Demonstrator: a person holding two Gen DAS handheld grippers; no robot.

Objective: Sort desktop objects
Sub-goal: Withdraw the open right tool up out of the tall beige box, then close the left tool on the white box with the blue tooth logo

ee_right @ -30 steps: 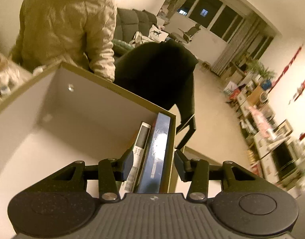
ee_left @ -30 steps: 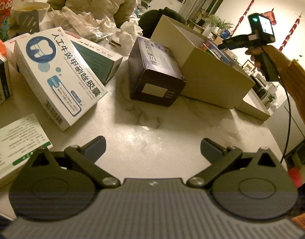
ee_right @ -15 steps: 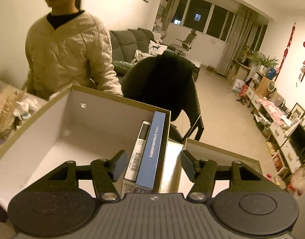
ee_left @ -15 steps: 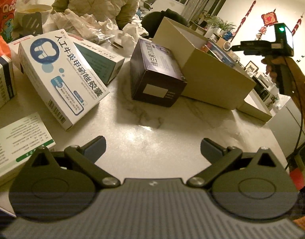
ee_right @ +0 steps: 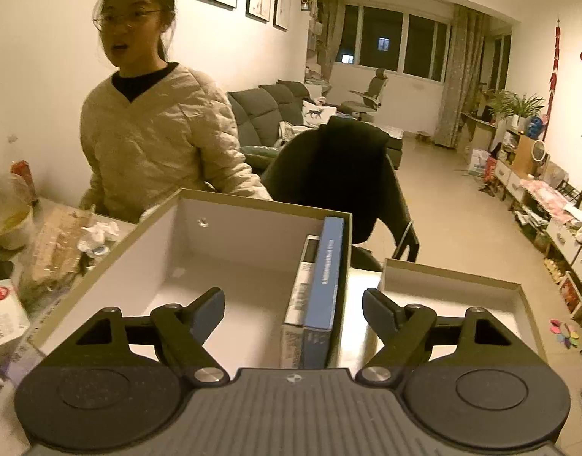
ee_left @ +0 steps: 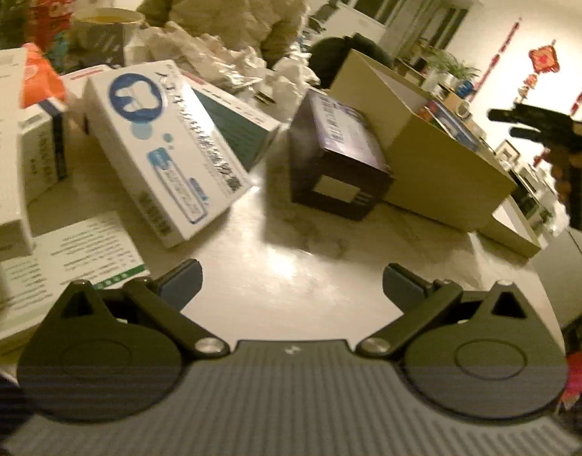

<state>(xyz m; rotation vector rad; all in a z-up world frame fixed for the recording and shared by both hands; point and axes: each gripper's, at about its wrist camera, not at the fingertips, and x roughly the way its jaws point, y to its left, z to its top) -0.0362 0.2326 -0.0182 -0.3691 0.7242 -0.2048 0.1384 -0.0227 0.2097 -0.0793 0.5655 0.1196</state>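
The right gripper [ee_right: 294, 306] hangs above the open carton [ee_right: 112, 262], its jaws spread and just widened, gripping nothing. Below and just ahead, a blue box [ee_right: 326, 273] and a white box [ee_right: 303, 281] stand on edge against the carton's right wall. The left gripper [ee_left: 292, 285] hovers wide open and empty over the table [ee_left: 275, 258]; the dark box [ee_left: 338, 159] lies ahead, just beside the carton.
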